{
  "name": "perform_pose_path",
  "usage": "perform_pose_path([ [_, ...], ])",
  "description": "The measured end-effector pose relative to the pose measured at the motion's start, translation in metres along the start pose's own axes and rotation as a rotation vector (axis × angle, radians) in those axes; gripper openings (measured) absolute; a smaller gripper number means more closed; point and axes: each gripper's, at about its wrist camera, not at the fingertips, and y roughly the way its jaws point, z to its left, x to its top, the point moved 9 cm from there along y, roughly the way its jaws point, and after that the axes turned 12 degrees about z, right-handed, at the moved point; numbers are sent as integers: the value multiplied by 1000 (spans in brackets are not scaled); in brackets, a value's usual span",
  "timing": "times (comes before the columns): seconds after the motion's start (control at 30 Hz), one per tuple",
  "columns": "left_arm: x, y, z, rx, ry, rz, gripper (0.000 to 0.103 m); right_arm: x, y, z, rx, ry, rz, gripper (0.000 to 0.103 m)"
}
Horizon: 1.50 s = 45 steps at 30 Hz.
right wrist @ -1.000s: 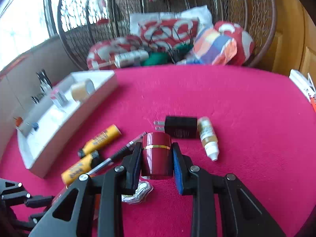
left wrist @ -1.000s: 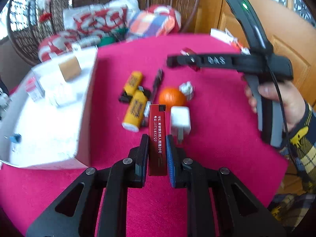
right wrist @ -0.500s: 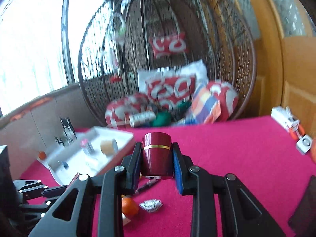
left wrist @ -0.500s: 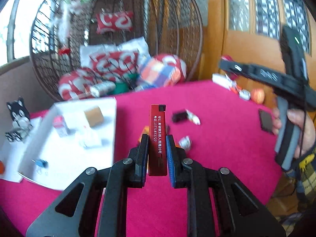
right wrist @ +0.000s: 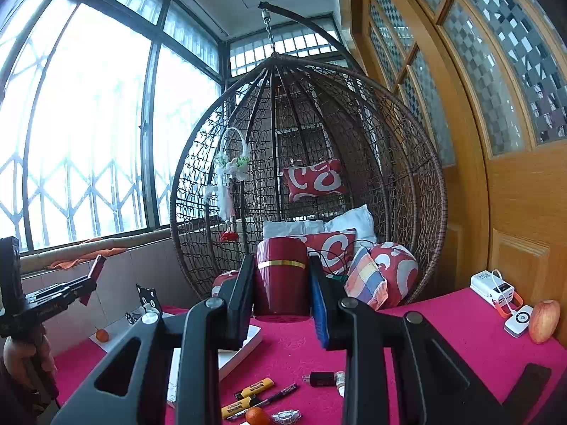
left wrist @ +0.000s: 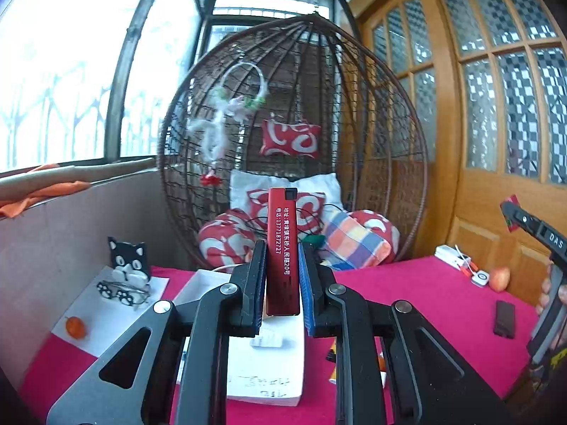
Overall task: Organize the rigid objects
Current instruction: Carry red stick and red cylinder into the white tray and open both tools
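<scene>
1. While both grippers point out level over the table, the left gripper (left wrist: 281, 283) has its fingers pinched tight on a slim red lighter (left wrist: 282, 248), which stands upright between the pads with white printed characters running down its side.
2. From the right wrist view, the right gripper (right wrist: 281, 294) is clamped on a dark red cylindrical case (right wrist: 281, 276) with a gold band around it; the case stands upright and fills the narrow gap between the fingers.
3. Both held things are up in the air above the pink tablecloth (right wrist: 443, 333), not resting on it.
4. Below the left gripper lies a white tray (left wrist: 269, 368), partly hidden by the fingers; I cannot tell what is inside it.
5. On the cloth under the right gripper sit two yellow tubes (right wrist: 244, 396), a black pen (right wrist: 280, 391), a black plug adapter (right wrist: 320, 378), a small orange fruit (right wrist: 257, 416) and a crumpled bit of foil (right wrist: 285, 416), all close together.
6. At the far right edge of the table are a white power bank (right wrist: 494, 288) and an apple (right wrist: 544, 320), just beside each other.
7. A black cat-shaped stand (left wrist: 127, 258) sits at the left on white paper, with a small orange (left wrist: 75, 326) near it.
8. Behind the table hangs a wicker egg chair (right wrist: 354, 141) full of red-and-white cushions.
</scene>
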Motion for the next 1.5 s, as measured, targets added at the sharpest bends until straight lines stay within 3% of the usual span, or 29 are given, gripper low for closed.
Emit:
perform_pose_path([
  [0.43, -10, -1, 28, 11, -48, 7, 16, -7, 10, 20, 37, -38, 51, 28],
  [0.67, -5, 9, 53, 42, -60, 28, 16, -3, 34, 47, 88, -88, 98, 28],
  [0.8, 1, 25, 68, 48, -75, 51, 16, 3, 54, 73, 138, -125, 127, 28],
  [0.93, -4, 58, 84, 29, -105, 128, 16, -5, 87, 103, 198, -163, 196, 28],
  [1.2, -55, 144, 116, 43, -184, 359, 16, -83, 184, 172, 300, -206, 488, 28],
  [1.33, -82, 179, 124, 56, -186, 459, 17, -139, 224, 189, 291, -217, 635, 28],
  [1.5, -106, 206, 133, 70, -208, 541, 17, -182, 249, 191, 270, -204, 747, 28],
])
